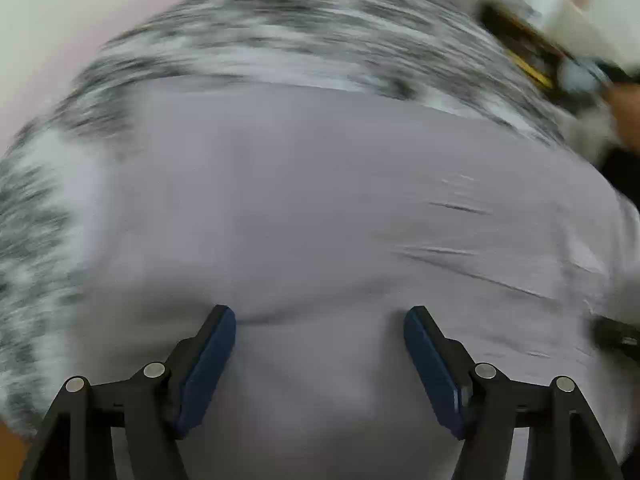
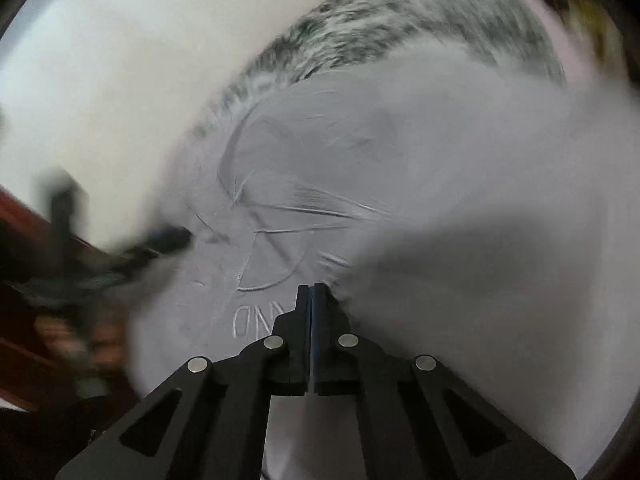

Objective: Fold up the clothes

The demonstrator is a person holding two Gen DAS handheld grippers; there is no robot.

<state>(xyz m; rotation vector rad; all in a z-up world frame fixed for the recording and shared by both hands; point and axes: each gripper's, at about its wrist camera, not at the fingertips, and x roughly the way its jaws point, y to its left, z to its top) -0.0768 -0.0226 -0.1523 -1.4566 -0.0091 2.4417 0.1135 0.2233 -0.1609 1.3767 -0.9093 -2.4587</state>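
Over grey shirt, left hand-held gripper apart, right hand-held gripper together, perhaps pinching cloth.

surface: black-and-white mottled cover | on it: pale lilac-grey garment, spread flat

Only one scrap of lettering could be made out: pale outlined capitals on the grey garment, just ahead of and to the left of the right gripper's fingers. They appeared upside down and partly hidden, looking like "ONV" or "AND", too incomplete to read as a word. In the left wrist view the blur left nothing legible.
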